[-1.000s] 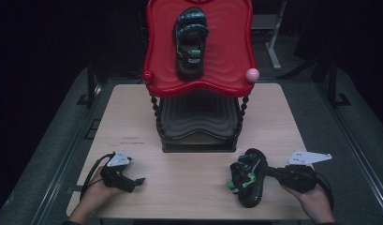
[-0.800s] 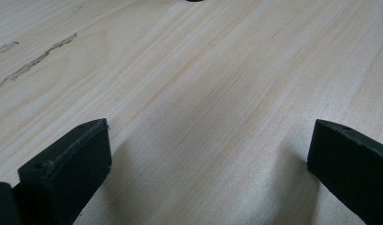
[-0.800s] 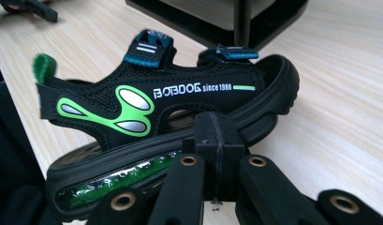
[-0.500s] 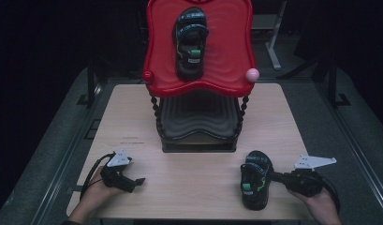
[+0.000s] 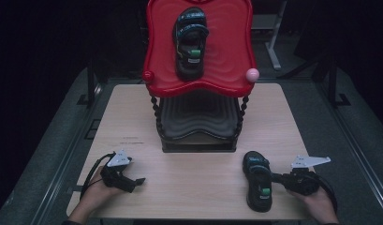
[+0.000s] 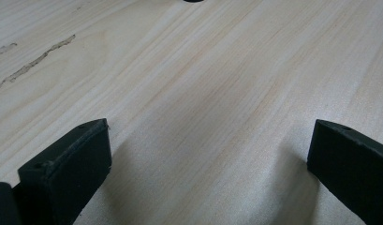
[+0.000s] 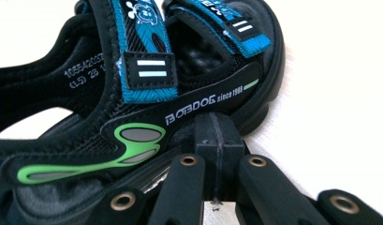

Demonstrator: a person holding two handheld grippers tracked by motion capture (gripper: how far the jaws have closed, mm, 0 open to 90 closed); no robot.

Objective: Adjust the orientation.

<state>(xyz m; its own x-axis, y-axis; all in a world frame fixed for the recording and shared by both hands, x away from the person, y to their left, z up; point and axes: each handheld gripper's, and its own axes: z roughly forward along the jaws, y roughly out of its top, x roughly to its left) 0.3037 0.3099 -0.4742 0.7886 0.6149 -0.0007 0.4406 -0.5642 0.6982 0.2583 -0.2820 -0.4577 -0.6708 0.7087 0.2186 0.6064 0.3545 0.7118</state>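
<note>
- Here the right tool (image 5: 276, 177) lies low at the near right of the bench (image 5: 203, 183), its jaws drawn tight together against the side of a black sandal (image 5: 258, 180).
- In the right gripper view the two jaws meet with no gap, pressed at the sandal's (image 7: 147, 108) sole edge; they seem to pinch a bit of the side strap, though the contact spot is hidden behind the jaws themselves.
- The sandal rests sole-down on the bench, toe pointing away from the person, just beside the right hand (image 5: 318, 204).
- It has blue straps and a green mark on its side.
- The left tool (image 5: 135, 181) sits at the near left of the bench, held in the left hand (image 5: 98, 192); its jaws stand wide apart with only bare wood between them.
- A red tray (image 5: 158, 51) tops a stand (image 5: 198, 124) at the bench's middle, and a second sandal (image 5: 191, 40) lies on it.
- A pink ball (image 5: 252, 74) caps the tray's right corner.
</note>
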